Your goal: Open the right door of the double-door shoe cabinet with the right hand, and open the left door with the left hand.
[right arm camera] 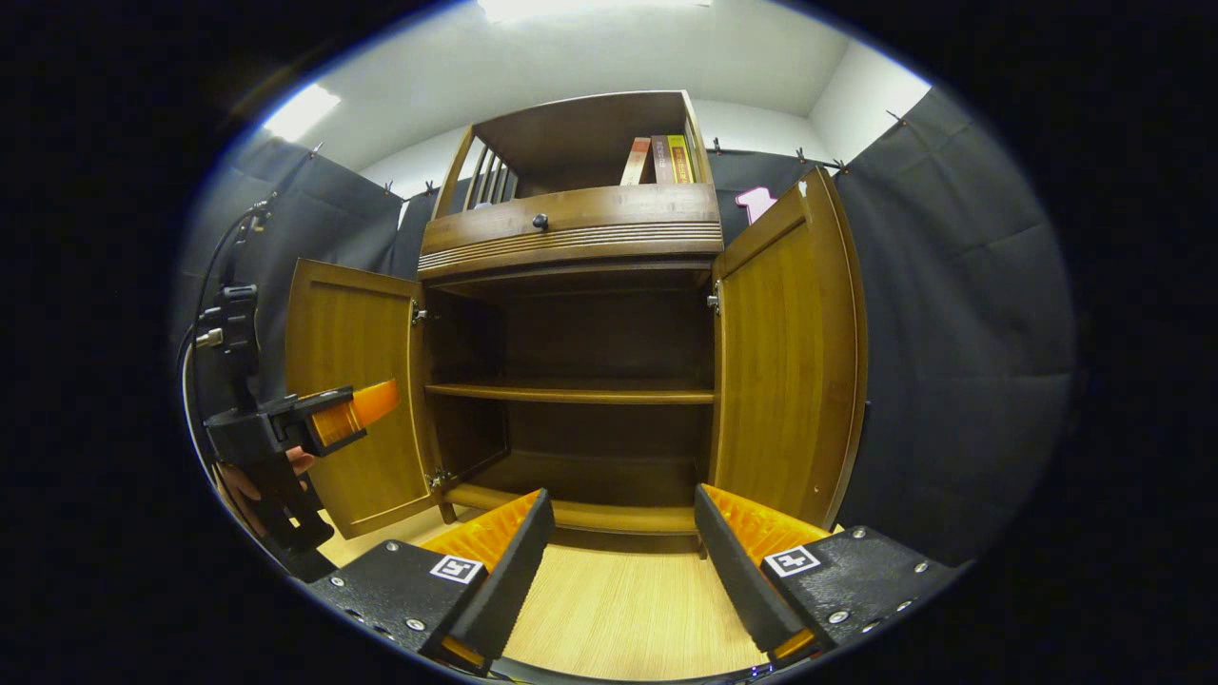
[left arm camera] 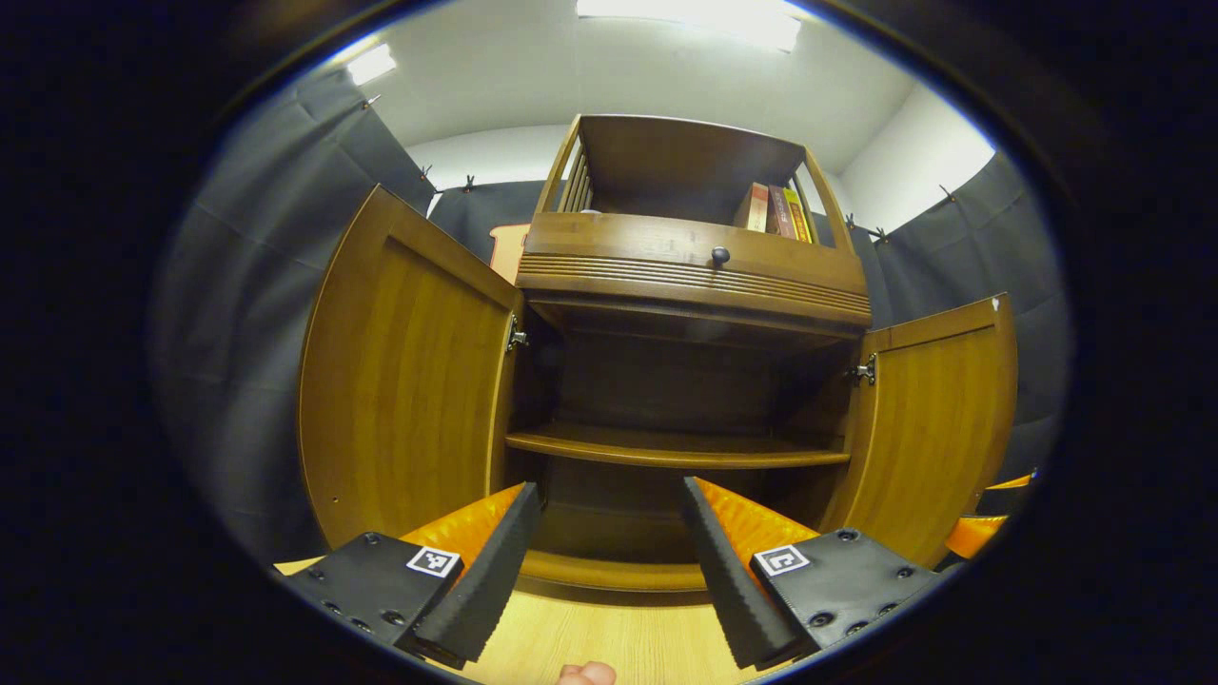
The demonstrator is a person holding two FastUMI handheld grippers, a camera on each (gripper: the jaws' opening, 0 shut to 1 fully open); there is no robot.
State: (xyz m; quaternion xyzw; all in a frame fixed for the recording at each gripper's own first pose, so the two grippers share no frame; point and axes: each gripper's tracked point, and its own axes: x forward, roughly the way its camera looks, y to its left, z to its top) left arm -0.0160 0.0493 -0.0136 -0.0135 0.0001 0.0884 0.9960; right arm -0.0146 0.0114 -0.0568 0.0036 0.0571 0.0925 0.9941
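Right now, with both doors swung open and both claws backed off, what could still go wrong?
1. The left claw hangs close in front of the open left door; a careless move could knock the panel.
2. The right door stands wide beside the booth's cloth wall and might drift or catch on it.
3. The right claw, open and empty, points into the cabinet; pushing forward could strike the bottom rail.

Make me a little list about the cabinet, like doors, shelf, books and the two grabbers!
cabinet: wooden shoe cabinet, on a wooden floor
left door: swung wide open
right door: swung wide open
inside: one shelf, nothing seen on it
drawer: one round knob
top nook: a few books standing at its right end
left gripper: open, holding nothing
right gripper: open, holding nothing
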